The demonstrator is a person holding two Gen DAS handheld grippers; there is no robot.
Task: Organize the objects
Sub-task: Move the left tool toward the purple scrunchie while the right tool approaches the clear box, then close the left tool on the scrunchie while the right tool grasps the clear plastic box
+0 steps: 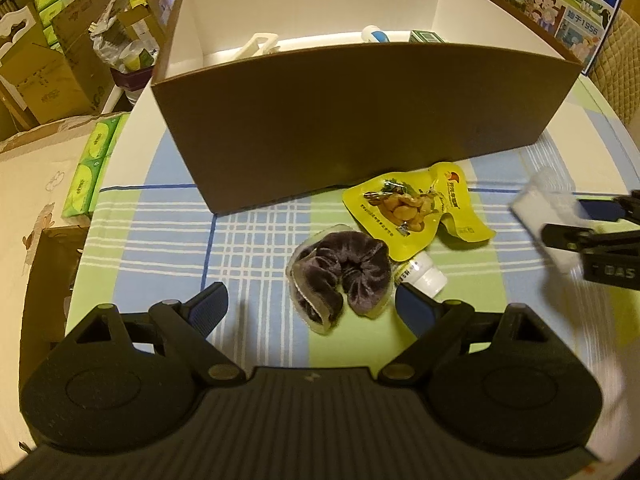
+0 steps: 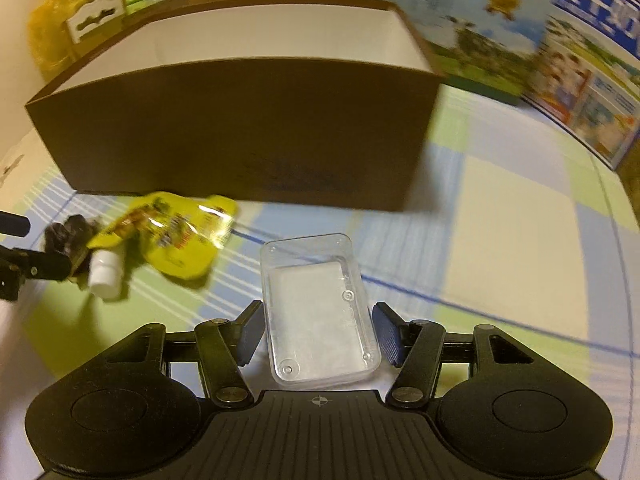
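A brown box (image 1: 352, 128) with a white inside stands on the checked tablecloth; a white clip (image 1: 256, 46), a white tube (image 1: 376, 34) and a small green box (image 1: 426, 36) lie in it. In front lie a yellow snack pouch (image 1: 416, 212), a dark purple scrunchie (image 1: 342, 276) and a small white bottle (image 1: 424, 276). My left gripper (image 1: 312, 308) is open and empty, just short of the scrunchie. My right gripper (image 2: 318, 334) is shut on a clear plastic case (image 2: 318, 308), held above the cloth in front of the box (image 2: 240, 128). The pouch (image 2: 180, 236) and bottle (image 2: 104, 276) show at its left.
Green tissue packs (image 1: 90, 172) and cardboard cartons (image 1: 48, 76) stand off the table's left edge. Printed milk cartons (image 2: 560, 76) stand behind and right of the box. The right gripper with its case shows at the right edge of the left wrist view (image 1: 560, 224).
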